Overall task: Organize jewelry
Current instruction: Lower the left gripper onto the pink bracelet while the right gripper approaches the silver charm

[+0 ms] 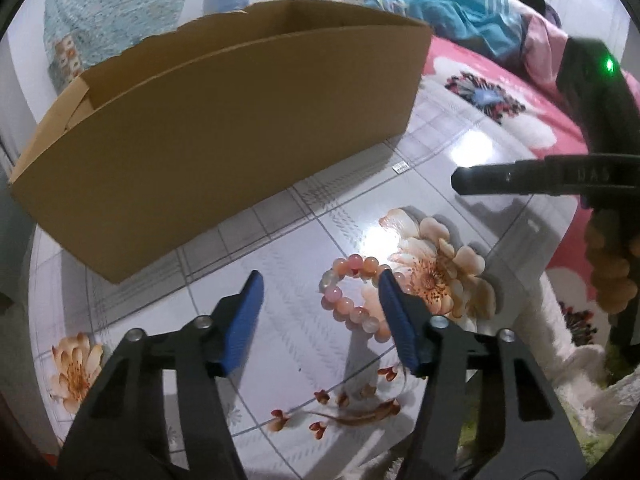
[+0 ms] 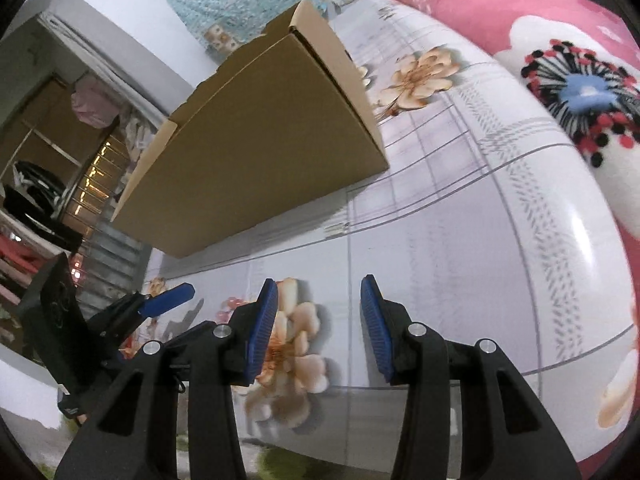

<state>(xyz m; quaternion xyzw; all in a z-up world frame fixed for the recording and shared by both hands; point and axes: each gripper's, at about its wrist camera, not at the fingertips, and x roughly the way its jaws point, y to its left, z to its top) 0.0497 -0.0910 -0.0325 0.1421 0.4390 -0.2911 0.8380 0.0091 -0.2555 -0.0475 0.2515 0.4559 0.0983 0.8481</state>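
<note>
The left claw [image 1: 320, 292] is spread around the bracelet [image 1: 354, 298] for pickup, pads not yet pressing; the right claw [image 2: 318, 312] is held spread, empty, near the box [image 1: 224, 128].

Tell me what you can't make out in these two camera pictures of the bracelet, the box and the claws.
- Inside of the cardboard box: both views, hidden by its own front wall.
- Bead bracelet: left wrist view, its right side is covered by the left claw's finger; right wrist view, only a blurred pink bit shows.
- Right claw: left wrist view, cut off at the right edge.
</note>
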